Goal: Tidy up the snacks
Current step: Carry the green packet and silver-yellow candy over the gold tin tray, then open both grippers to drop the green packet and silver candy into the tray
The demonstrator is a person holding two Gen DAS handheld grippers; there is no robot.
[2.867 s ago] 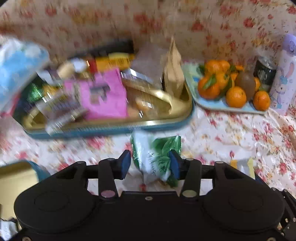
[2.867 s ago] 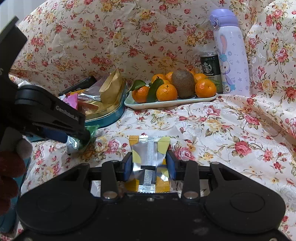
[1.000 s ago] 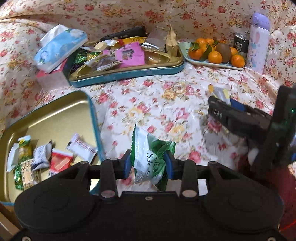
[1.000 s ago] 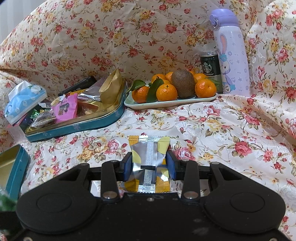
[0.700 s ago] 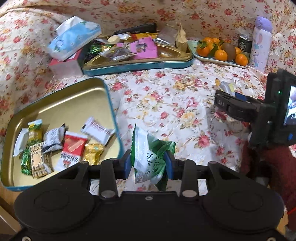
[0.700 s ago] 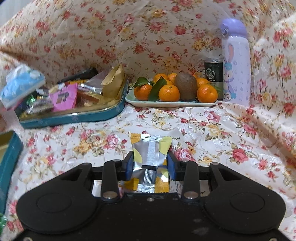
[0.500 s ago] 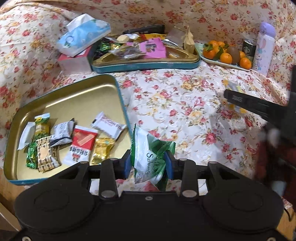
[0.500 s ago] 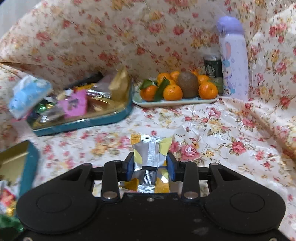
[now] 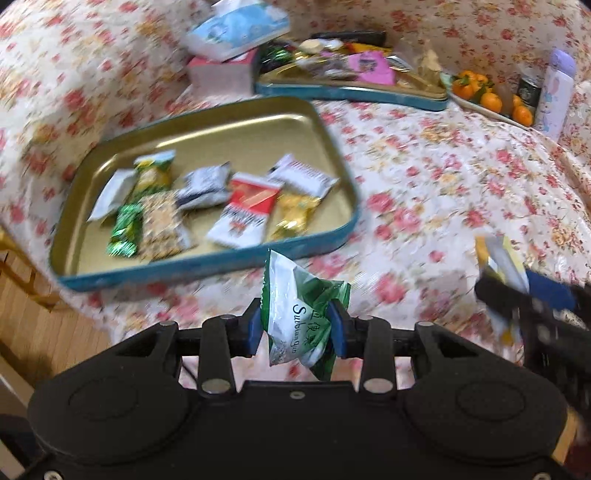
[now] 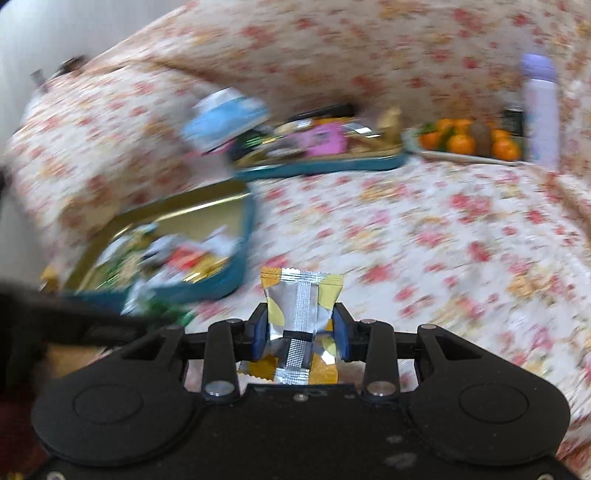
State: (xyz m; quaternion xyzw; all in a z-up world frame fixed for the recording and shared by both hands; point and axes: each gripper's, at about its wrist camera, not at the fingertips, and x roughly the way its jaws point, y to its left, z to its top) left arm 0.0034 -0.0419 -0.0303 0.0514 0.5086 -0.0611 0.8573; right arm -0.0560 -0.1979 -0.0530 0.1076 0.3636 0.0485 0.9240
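Observation:
My left gripper (image 9: 297,328) is shut on a green and white snack bag (image 9: 299,317), held in the air just in front of the near gold tray with a teal rim (image 9: 207,262). That tray holds several wrapped snacks (image 9: 243,210). My right gripper (image 10: 300,334) is shut on a silver and yellow snack packet (image 10: 297,314) above the flowered cloth, to the right of the same tray (image 10: 236,269). In the left wrist view the right gripper (image 9: 528,291) shows at the right edge with its packet (image 9: 498,262).
A second teal tray (image 9: 351,92) piled with snacks stands at the back, with a tissue pack (image 9: 236,26) on a pink box to its left. A plate of oranges (image 9: 487,99), a can (image 9: 526,88) and a lilac bottle (image 9: 554,96) stand at the back right. Wooden floor (image 9: 33,321) lies past the bed's edge.
Both grippers have swung left toward the near gold tray, each still holding its snack. The tray fills more of both views and the right wrist view is now blurred.

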